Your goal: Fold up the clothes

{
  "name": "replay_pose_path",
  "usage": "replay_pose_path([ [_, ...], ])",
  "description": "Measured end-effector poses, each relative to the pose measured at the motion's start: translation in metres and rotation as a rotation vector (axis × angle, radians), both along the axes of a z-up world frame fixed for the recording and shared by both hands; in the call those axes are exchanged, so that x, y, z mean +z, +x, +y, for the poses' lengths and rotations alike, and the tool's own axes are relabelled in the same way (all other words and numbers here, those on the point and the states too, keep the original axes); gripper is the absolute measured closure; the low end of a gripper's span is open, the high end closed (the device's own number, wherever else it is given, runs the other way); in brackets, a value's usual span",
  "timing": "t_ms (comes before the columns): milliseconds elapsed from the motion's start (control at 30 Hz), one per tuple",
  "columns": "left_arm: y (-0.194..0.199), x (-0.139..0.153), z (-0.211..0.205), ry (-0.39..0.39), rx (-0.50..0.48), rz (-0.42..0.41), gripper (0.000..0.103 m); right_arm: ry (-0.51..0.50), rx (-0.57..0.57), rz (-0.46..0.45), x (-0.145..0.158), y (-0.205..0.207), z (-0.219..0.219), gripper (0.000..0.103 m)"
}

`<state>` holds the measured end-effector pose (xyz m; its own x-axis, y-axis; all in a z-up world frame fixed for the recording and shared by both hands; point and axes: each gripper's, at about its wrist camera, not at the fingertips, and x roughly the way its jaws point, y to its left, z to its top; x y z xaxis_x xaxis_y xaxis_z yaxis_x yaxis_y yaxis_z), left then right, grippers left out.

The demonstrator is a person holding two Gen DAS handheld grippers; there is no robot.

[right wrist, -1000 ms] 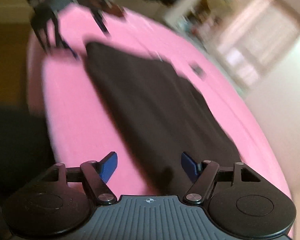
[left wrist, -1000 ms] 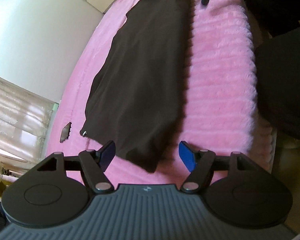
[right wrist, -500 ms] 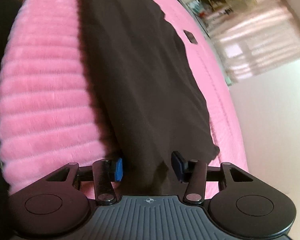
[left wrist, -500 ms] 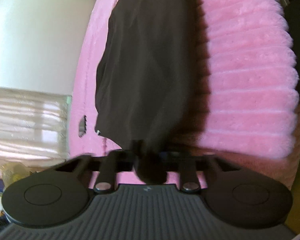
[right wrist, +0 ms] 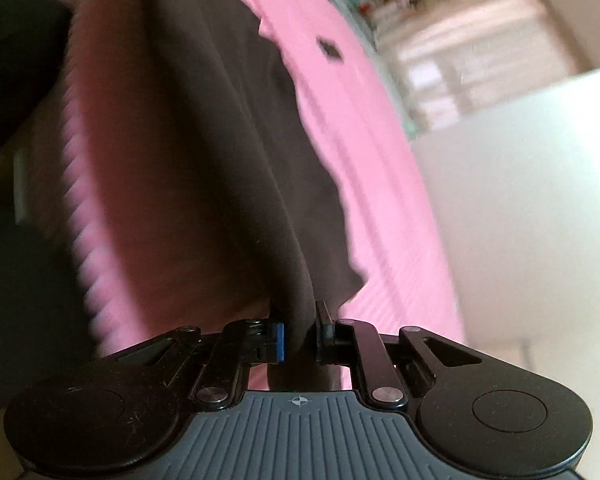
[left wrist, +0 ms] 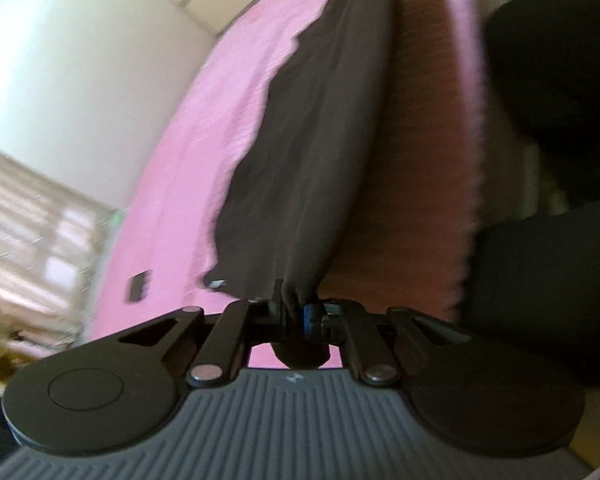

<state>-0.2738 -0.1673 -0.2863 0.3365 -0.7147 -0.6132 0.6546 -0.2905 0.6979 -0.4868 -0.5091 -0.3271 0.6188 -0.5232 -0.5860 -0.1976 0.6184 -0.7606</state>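
A dark brown garment (left wrist: 316, 152) lies lengthwise on a pink fluffy blanket (left wrist: 204, 168). My left gripper (left wrist: 294, 314) is shut on the near edge of the garment and lifts it, so the cloth hangs in a raised fold. In the right wrist view my right gripper (right wrist: 300, 338) is shut on the other end of the same garment (right wrist: 228, 128), also lifted off the pink blanket (right wrist: 384, 200). Both views are motion-blurred.
A small dark object (left wrist: 138, 285) lies on the blanket beyond the garment; it also shows in the right wrist view (right wrist: 330, 49). A white wall (left wrist: 80, 60) and a bright window (right wrist: 440, 52) border the bed. Dark shapes (left wrist: 548, 240) sit at the bed's near edge.
Both grippers went from open over the garment's edge to shut on it. Both ends of the garment have lifted off the blanket into a raised fold.
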Motion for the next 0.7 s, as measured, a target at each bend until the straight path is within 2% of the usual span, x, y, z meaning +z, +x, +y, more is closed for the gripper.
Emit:
replay_pose_path([
  [100, -0.026, -0.024, 0.004, 0.051, -0.037, 0.048, 0.097, 0.024, -0.036, 0.024, -0.024, -0.006, 0.007, 0.089],
  [200, -0.025, -0.032, 0.005, 0.060, -0.038, 0.047, 0.097, 0.068, -0.072, -0.002, -0.021, -0.001, 0.022, 0.062],
  [233, -0.024, -0.027, 0.006, 0.048, -0.027, 0.064, 0.097, 0.088, -0.069, -0.031, -0.014, 0.000, 0.029, 0.043],
  [267, -0.023, -0.022, 0.006, 0.036, -0.017, 0.082, 0.097, 0.102, -0.059, -0.058, -0.007, 0.001, 0.037, 0.034],
  [367, -0.017, -0.003, 0.005, 0.004, -0.006, 0.123, 0.097, 0.186, 0.006, -0.115, 0.013, 0.016, 0.064, 0.034],
  [500, -0.011, 0.013, -0.003, -0.007, -0.020, 0.158, 0.097, 0.306, 0.161, -0.168, 0.022, 0.070, 0.118, 0.034],
  [600, -0.006, 0.019, -0.010, -0.009, -0.033, 0.167, 0.097, 0.330, 0.291, -0.168, 0.016, 0.120, 0.159, 0.035],
  [700, -0.011, 0.021, -0.005, -0.011, -0.043, 0.172, 0.097, 0.318, 0.362, -0.151, 0.005, 0.167, 0.185, 0.035],
])
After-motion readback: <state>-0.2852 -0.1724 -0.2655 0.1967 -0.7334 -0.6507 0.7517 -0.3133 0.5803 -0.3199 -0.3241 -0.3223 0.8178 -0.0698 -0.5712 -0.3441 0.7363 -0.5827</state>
